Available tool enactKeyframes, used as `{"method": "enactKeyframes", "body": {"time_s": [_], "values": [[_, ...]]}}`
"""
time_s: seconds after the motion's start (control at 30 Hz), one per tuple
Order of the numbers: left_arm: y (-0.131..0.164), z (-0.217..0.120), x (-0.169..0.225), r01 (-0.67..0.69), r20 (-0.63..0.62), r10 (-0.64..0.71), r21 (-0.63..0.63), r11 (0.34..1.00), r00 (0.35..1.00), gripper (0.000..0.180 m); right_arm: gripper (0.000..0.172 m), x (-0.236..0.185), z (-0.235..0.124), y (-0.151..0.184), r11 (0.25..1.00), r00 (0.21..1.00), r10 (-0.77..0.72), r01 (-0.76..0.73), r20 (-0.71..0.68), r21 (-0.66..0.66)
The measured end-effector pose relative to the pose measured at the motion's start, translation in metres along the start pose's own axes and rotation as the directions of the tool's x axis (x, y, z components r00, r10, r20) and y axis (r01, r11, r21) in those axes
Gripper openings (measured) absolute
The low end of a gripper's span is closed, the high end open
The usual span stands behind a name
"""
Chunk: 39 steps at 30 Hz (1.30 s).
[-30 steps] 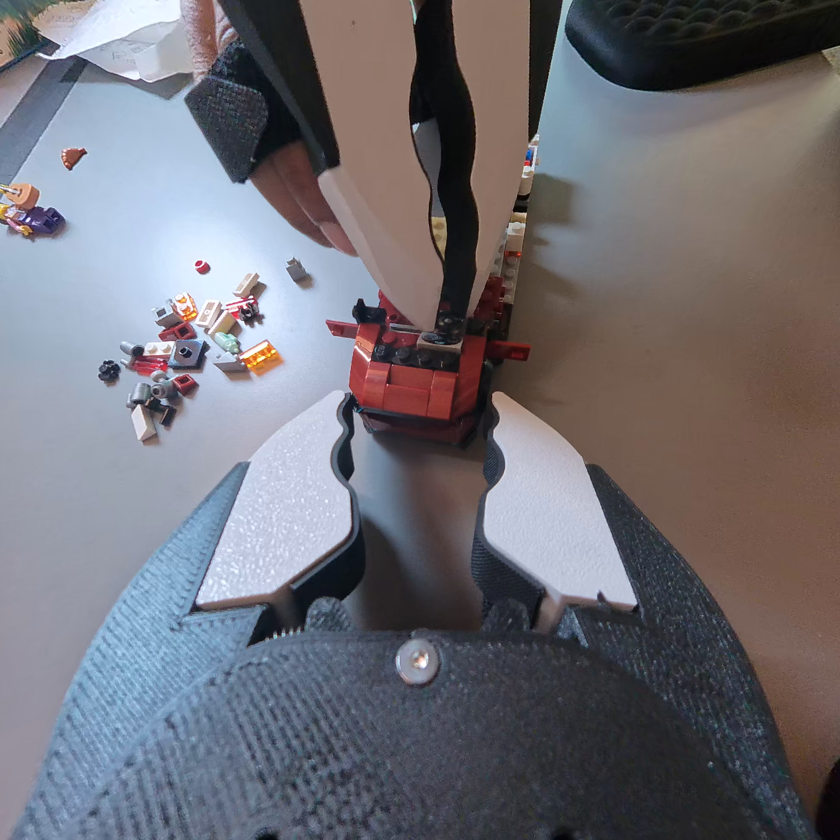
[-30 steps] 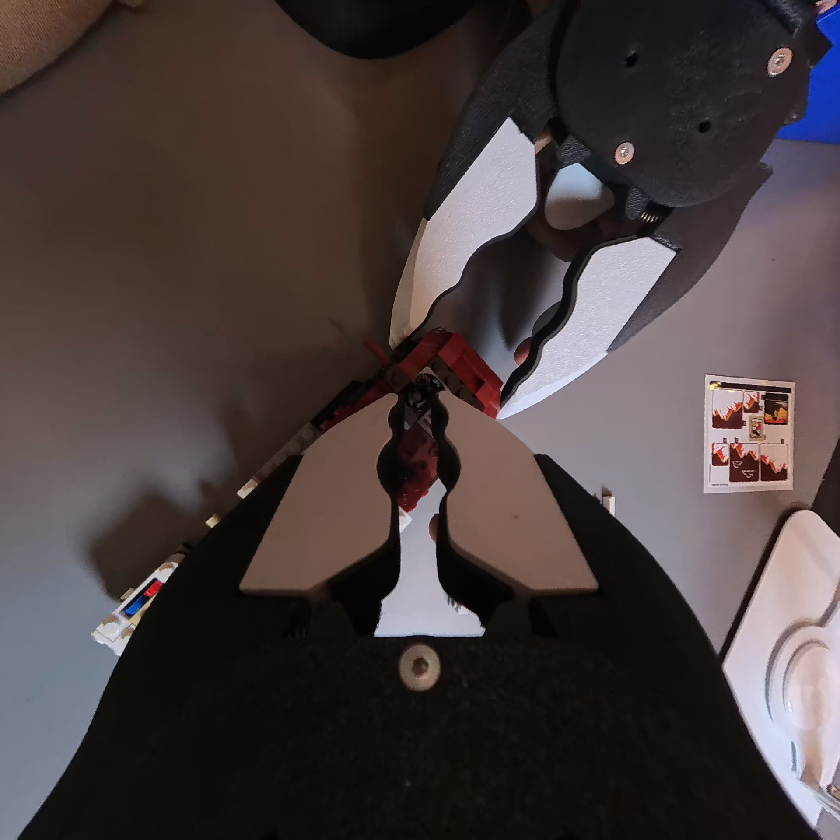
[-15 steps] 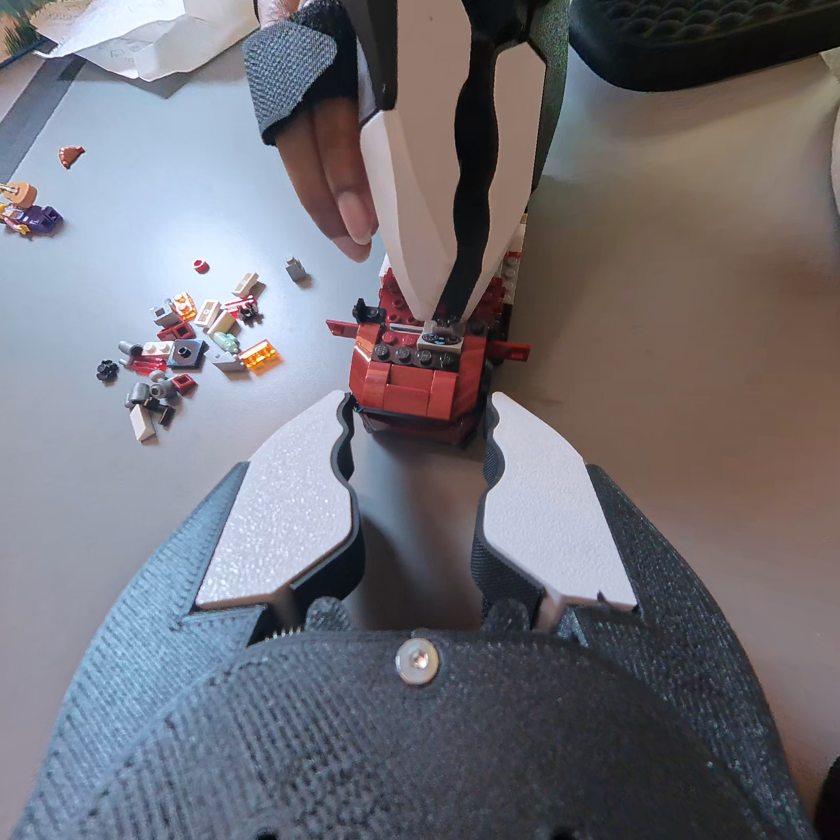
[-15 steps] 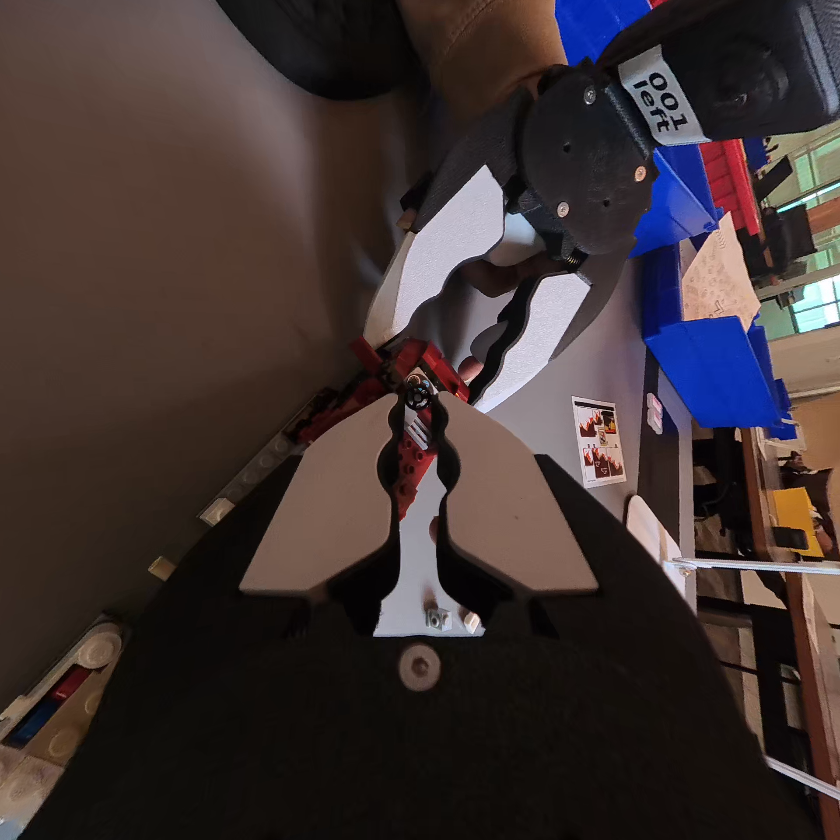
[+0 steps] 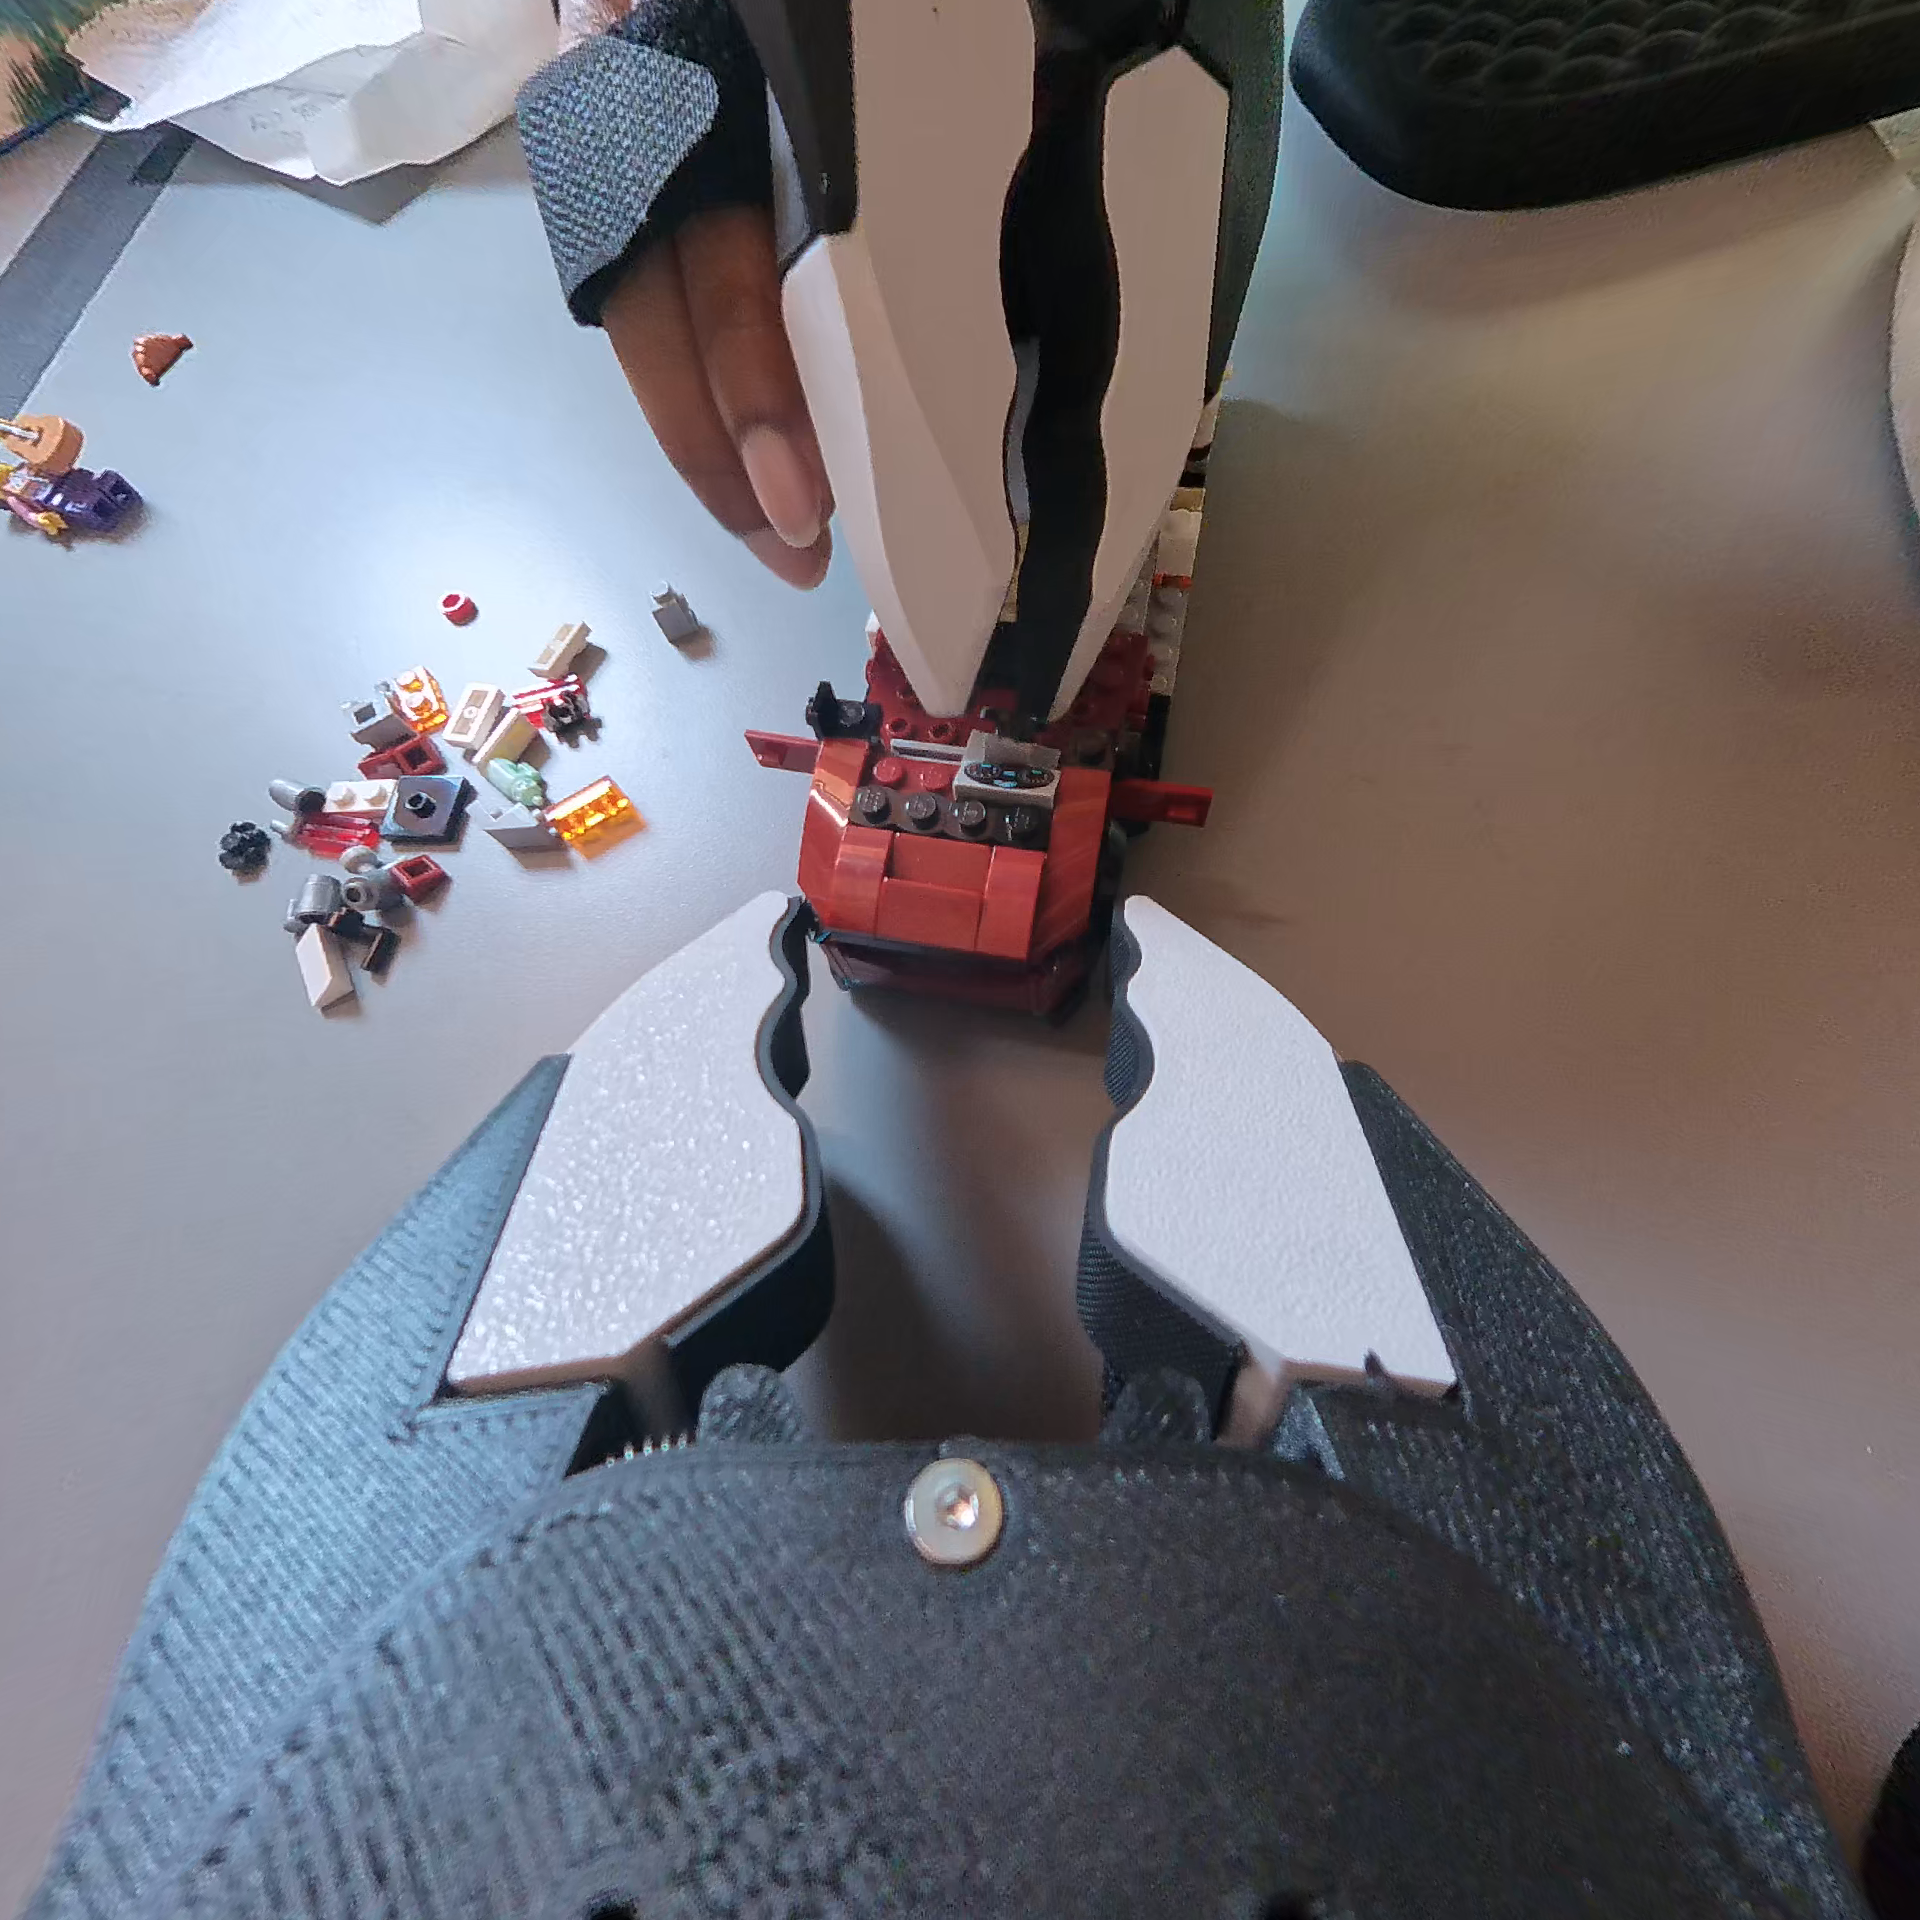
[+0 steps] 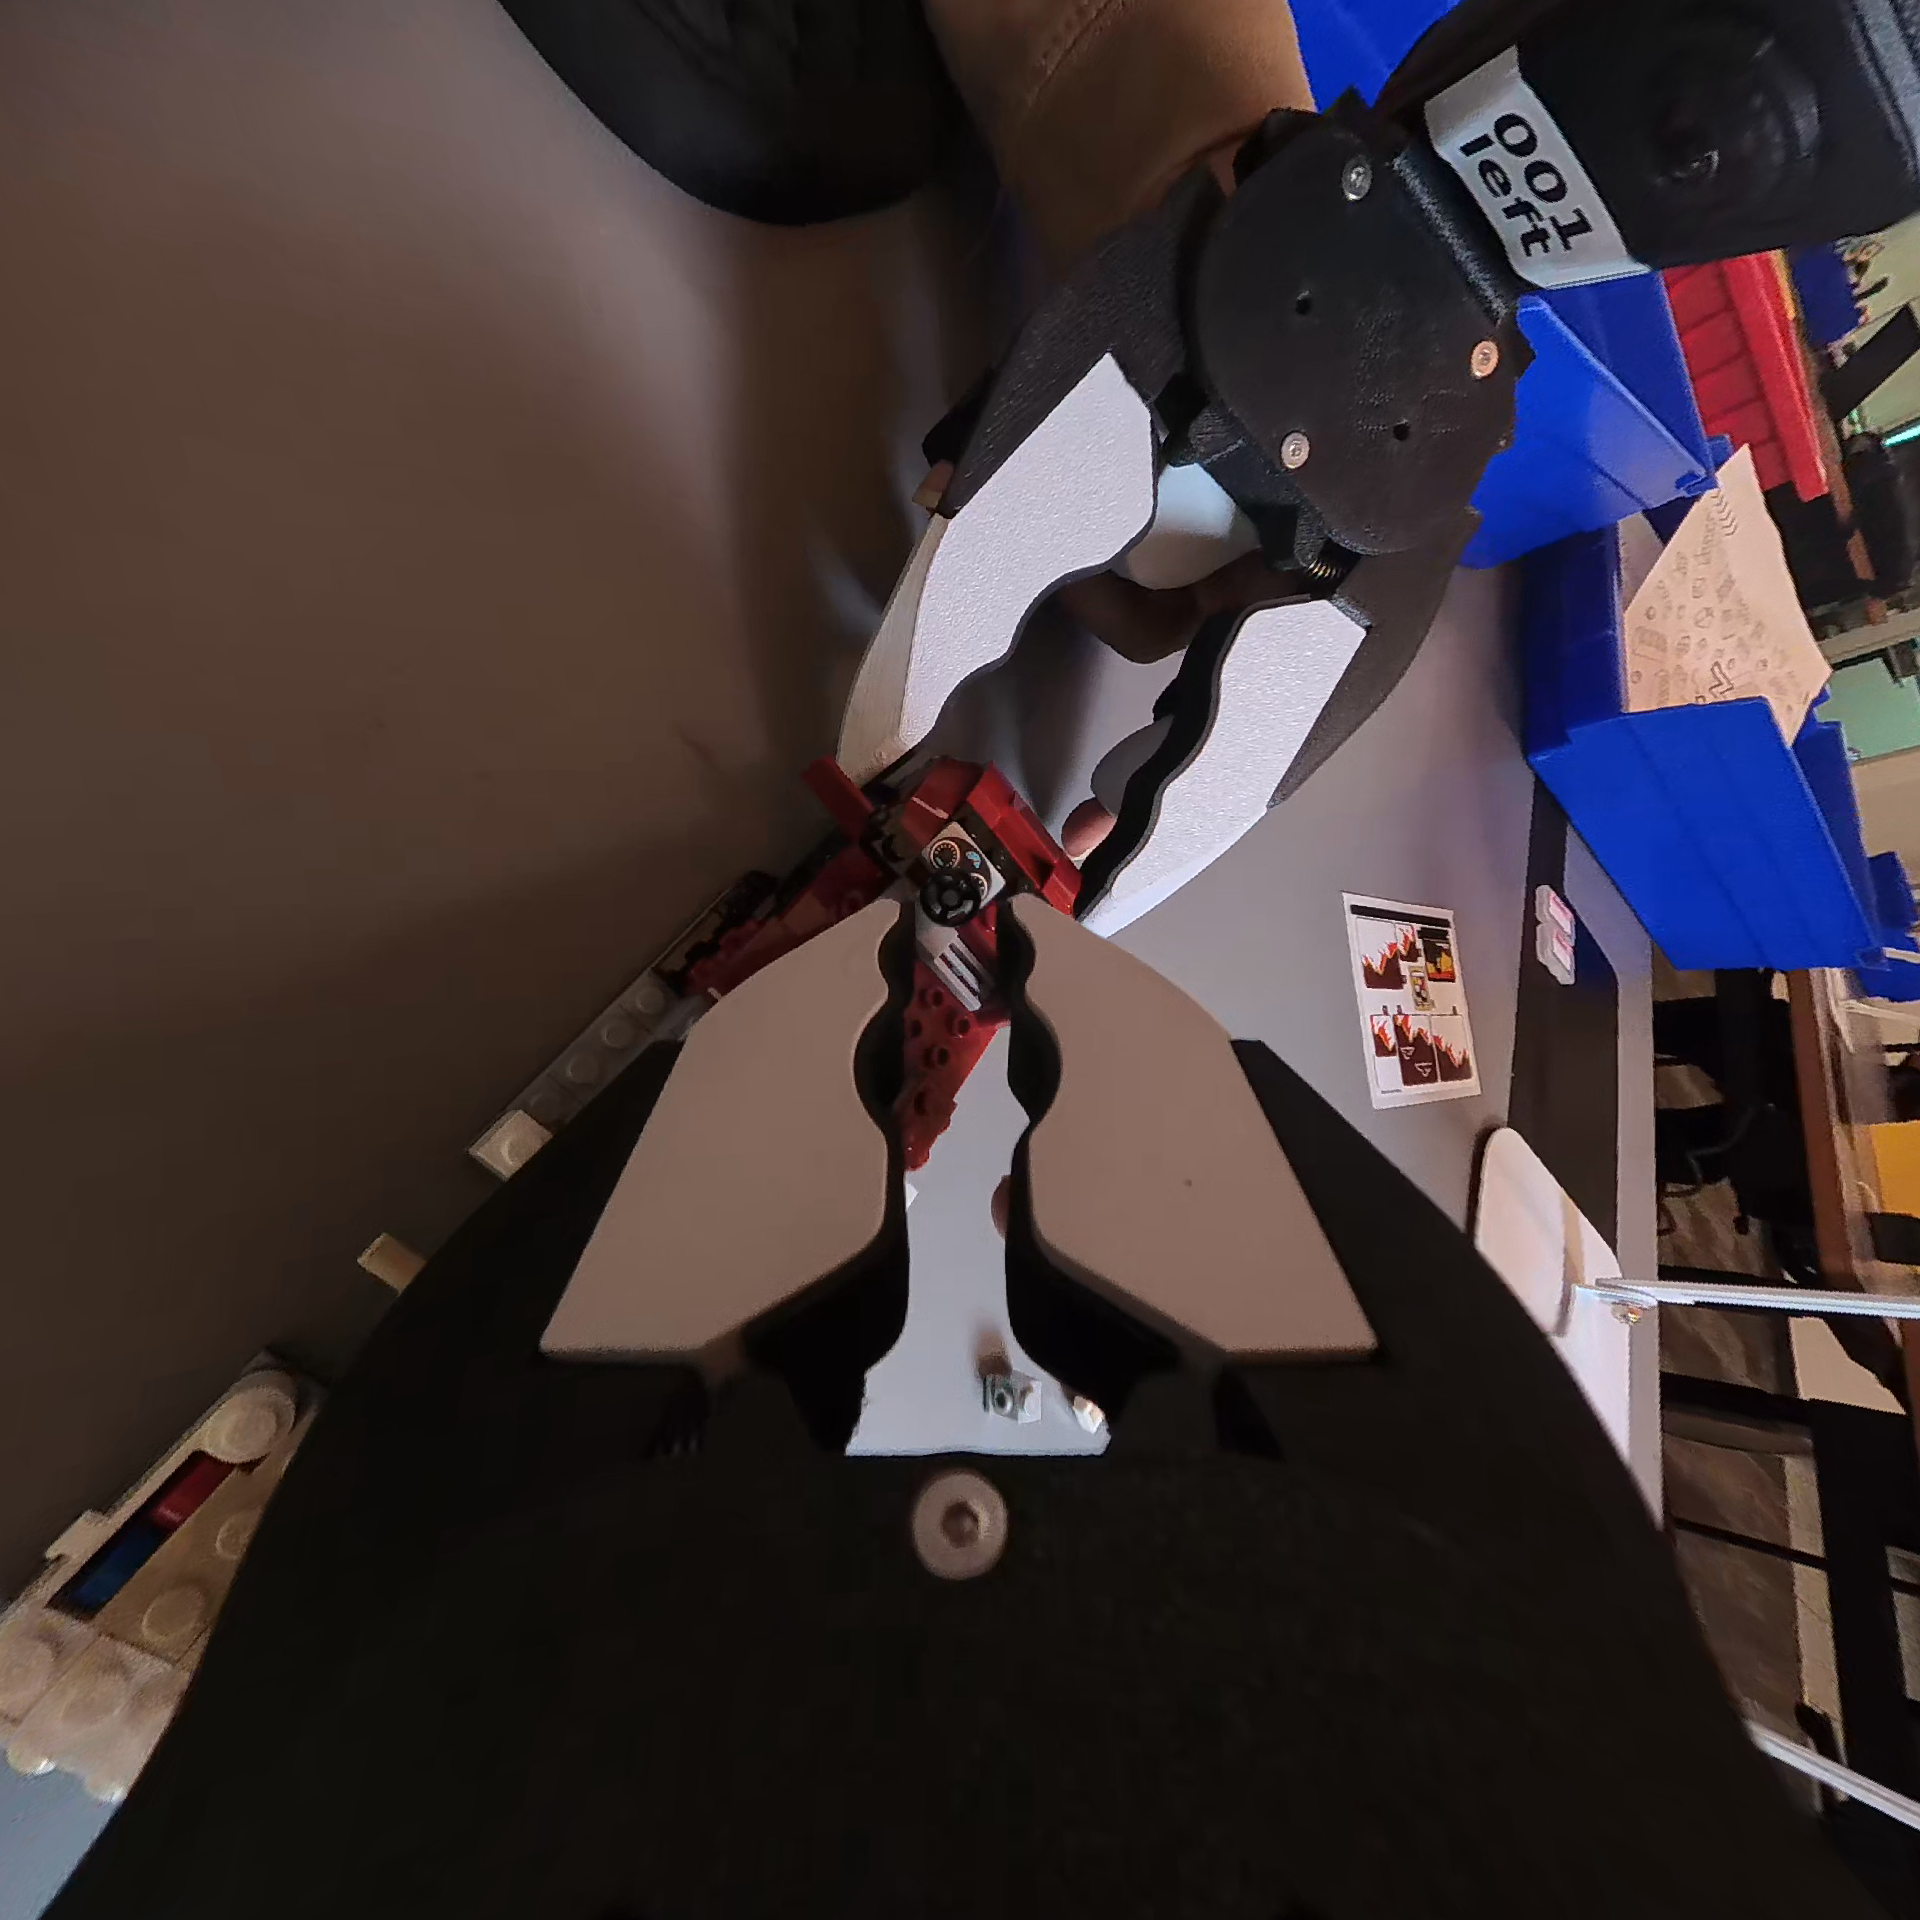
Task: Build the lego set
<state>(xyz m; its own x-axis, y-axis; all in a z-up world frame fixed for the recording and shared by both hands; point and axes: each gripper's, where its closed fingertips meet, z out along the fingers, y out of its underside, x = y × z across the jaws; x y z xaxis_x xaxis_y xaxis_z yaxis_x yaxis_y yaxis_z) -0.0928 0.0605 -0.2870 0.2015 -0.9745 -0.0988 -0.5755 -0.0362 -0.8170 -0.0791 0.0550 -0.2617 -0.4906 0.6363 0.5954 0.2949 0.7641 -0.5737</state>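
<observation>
Grippers at a red brick car (image 5: 951,862) on a grey table (image 5: 1507,727).
Left gripper (image 5: 956,925) clamps the car's nose between wide-set fingertips; right gripper (image 6: 951,914) stands slightly parted around a small black steering wheel (image 6: 948,900) on the car, contact unclear. Loose bricks (image 5: 416,790) lie left.

Setting: workshop or lab-type workroom, open plan. Grey worktable (image 5: 1558,623) carrying loose toy building bricks (image 5: 416,790) toward its left edge, a crumpled paper sheet (image 5: 291,94) at the far left corner, and a sticker sheet (image 6: 1411,997). Blue storage bins (image 6: 1704,831) and a red bin (image 6: 1756,343) stacked along one table edge. Further desks and chairs (image 6: 1766,1039) beyond.
</observation>
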Motion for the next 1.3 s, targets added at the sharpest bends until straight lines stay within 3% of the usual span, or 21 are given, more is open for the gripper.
{"method": "enactKeyframes", "body": {"time_s": [0.27,1.3], "values": [[0.0,0.0,0.0002,-0.001,-0.001,0.001,0.0,1.0,1.0,0.055,0.006,-0.0026,0.0008,-0.0015,0.988,0.981,0.153,-0.149,0.115,-0.048],[0.0001,0.0001,0.0006,-0.006,-0.001,0.006,0.0,1.0,1.0,0.055,0.015,0.0008,0.0011,-0.0018,0.983,0.972,0.162,-0.144,0.171,-0.113]]}}
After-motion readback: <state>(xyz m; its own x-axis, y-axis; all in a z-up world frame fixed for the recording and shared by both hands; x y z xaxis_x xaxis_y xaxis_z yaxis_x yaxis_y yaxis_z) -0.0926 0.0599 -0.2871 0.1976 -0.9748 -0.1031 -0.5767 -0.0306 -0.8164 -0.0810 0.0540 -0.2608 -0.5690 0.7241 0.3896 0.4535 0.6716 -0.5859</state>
